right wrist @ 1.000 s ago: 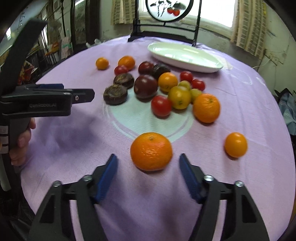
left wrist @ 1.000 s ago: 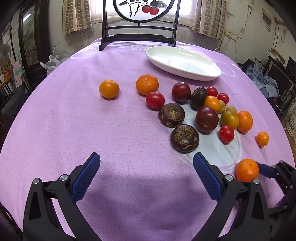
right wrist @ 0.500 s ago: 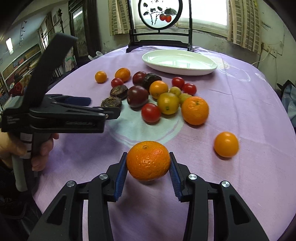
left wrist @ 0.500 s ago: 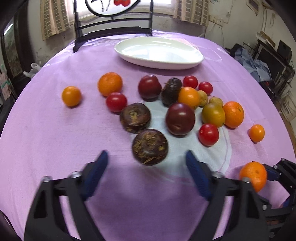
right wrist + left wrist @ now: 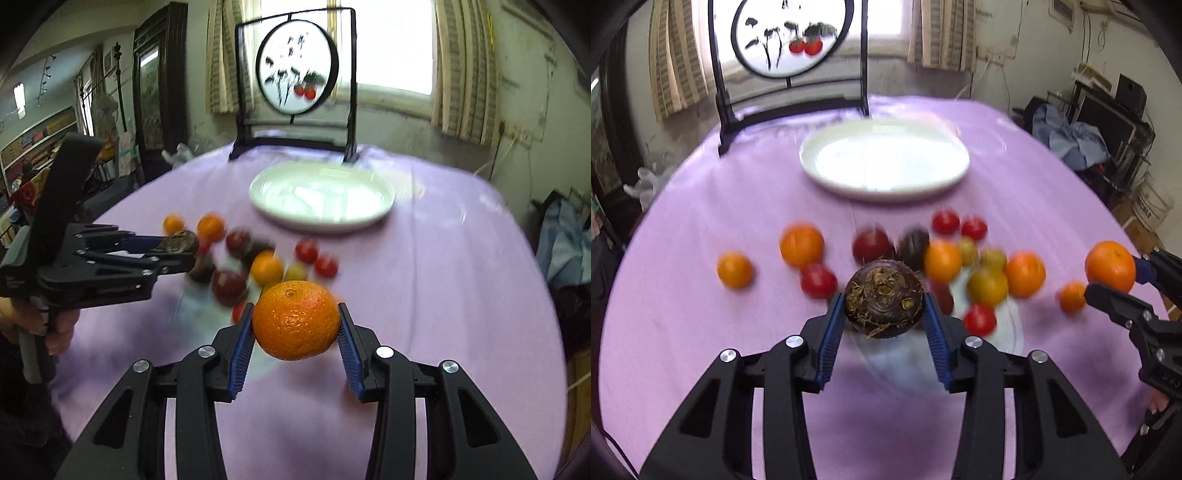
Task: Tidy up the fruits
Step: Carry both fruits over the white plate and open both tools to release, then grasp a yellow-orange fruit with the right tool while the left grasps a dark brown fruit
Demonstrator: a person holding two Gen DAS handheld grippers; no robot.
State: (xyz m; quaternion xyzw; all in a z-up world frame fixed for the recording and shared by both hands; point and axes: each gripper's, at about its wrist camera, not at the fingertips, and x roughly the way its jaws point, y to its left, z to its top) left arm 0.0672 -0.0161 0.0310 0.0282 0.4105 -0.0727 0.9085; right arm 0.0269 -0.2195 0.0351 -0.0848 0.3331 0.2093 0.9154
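While both fruits are hanging clear of the cloth, the left hand-held gripper [image 5: 884,321] is clamping its blue pads on a dark brown fruit [image 5: 883,298], its jaws having just been closing around it. That fruit is sitting squarely between the pads with its rough, fibrous end facing the camera; it is squat and nearly round, so it has no real long axis, and its flattened ends are pointing back along the fingers. The right hand-held gripper [image 5: 295,332] is pinching a large orange [image 5: 296,319] from both sides, the stem dimple turned upward and slightly toward the camera; it too is nearly round.

Judging from this, the pick-up step is finishing and the carry is under way. The white plate [image 5: 827,177] is lying empty at the far side of the purple worktop [image 5: 683,332], beyond the loose cluster of remaining fruits [image 5: 988,284], most of them blurred. The next move is probably calling for both loads to travel forward over that cluster, keeping high enough not to knock it, then lowering gently before releasing, since round fruit is likely to roll on a shallow plate.
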